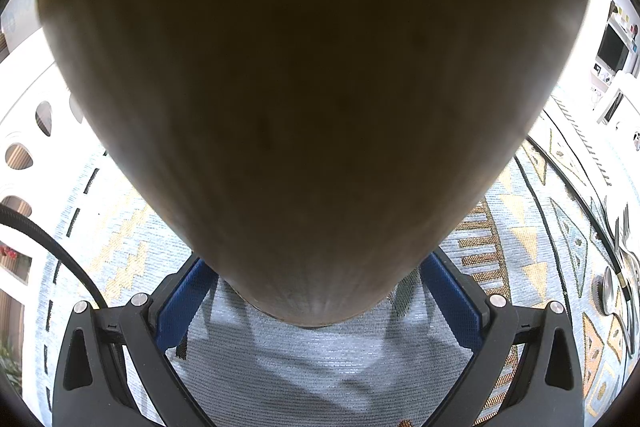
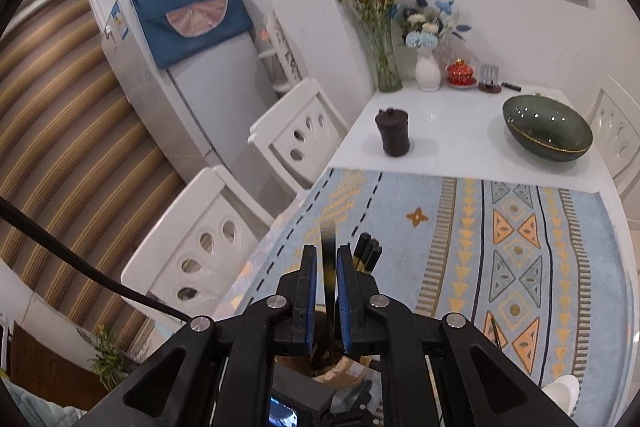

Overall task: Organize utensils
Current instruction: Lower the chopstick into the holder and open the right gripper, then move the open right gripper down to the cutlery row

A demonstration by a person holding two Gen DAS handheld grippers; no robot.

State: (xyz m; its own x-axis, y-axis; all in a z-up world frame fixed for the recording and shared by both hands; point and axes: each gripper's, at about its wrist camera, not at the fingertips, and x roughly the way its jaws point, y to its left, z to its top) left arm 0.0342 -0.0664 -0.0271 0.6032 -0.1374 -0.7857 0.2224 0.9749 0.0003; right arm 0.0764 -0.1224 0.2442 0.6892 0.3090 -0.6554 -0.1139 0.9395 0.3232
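Observation:
My left gripper [image 1: 316,291] is shut on a wooden utensil holder [image 1: 304,99], whose brown wall fills most of the left wrist view between the blue pads. My right gripper [image 2: 326,267] is shut on a thin dark utensil [image 2: 327,247] with a gold band, held upright over the holder's rim [image 2: 340,371] seen below the jaws. Dark chopstick ends [image 2: 368,251] stick up just right of the right gripper. Metal spoons [image 1: 616,287] lie on the patterned mat [image 1: 520,227] at the far right of the left wrist view.
A dark green bowl [image 2: 548,127], a dark wooden jar [image 2: 392,133], vases with flowers [image 2: 386,67] and a red lidded cup [image 2: 460,73] stand on the white table [image 2: 448,139]. White chairs [image 2: 300,131] stand along its left edge. A fridge [image 2: 192,75] stands behind.

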